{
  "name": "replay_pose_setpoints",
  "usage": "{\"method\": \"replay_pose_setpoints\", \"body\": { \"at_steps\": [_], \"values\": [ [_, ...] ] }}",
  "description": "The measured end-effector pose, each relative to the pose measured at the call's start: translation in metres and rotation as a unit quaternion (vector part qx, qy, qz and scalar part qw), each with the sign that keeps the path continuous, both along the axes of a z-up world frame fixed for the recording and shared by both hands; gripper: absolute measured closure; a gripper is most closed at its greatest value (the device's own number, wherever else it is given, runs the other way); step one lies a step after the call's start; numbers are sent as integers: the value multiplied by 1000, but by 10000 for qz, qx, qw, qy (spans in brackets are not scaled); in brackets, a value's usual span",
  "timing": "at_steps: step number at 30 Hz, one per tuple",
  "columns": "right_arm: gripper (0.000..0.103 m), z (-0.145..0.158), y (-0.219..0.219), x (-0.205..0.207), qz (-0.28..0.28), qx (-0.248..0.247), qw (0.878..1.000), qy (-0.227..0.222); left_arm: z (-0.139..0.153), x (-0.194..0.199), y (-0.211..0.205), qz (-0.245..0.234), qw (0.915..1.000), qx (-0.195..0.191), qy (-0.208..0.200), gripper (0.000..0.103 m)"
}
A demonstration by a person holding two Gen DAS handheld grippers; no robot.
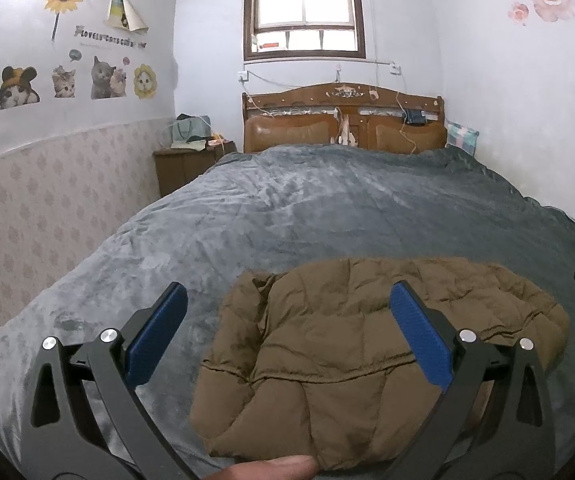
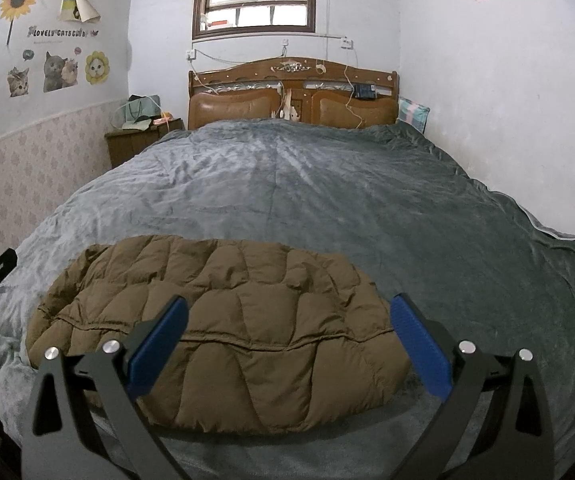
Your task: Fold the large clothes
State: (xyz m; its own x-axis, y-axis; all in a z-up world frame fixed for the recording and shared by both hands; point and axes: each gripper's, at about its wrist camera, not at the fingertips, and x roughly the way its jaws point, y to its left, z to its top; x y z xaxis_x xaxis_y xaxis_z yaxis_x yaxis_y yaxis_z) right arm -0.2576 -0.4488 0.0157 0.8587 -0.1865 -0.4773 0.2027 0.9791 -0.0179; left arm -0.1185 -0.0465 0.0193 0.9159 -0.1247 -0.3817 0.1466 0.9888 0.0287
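Observation:
A brown quilted puffer jacket [image 1: 347, 352] lies folded into a compact bundle at the near end of the grey bed; the right wrist view shows the same jacket [image 2: 223, 332] from the other side. My left gripper [image 1: 287, 300] hovers open above the jacket's left half, with nothing between its blue pads. Over the jacket's right half my right gripper [image 2: 287, 304] is open too, holding nothing. The tip of the right gripper shows at the far right edge of the left wrist view, and the left gripper shows at the far left of the right wrist view.
A grey plush blanket [image 1: 307, 208] covers the whole bed up to a wooden headboard [image 1: 343, 120]. A wooden nightstand [image 1: 183, 168] with bags stands at the bed's left. A pillow [image 1: 461, 136] leans by the right wall. A finger [image 1: 275, 468] shows at the bottom edge.

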Motion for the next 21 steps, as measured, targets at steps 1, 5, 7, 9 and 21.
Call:
{"method": "replay_pose_setpoints", "body": {
  "at_steps": [1, 5, 7, 9, 21],
  "values": [
    [2, 0, 0, 0, 1, 0, 10000, 2, 0, 0, 1, 13, 10000, -6, 0, 3],
    [2, 0, -1, -1, 2, 4, 10000, -6, -1, 1, 1, 19, 10000, -14, 22, 3],
    [2, 0, -1, -1, 10, 12, 10000, -3, -1, 0, 0, 30, 10000, 3, 11, 3],
    [2, 0, -1, 0, 12, 3, 10000, -1, 0, 0, 0, 17, 10000, 6, -1, 3],
    [2, 0, -2, -1, 18, 2, 10000, 5, 0, -2, 0, 35, 10000, -3, 13, 3]
  ]
}}
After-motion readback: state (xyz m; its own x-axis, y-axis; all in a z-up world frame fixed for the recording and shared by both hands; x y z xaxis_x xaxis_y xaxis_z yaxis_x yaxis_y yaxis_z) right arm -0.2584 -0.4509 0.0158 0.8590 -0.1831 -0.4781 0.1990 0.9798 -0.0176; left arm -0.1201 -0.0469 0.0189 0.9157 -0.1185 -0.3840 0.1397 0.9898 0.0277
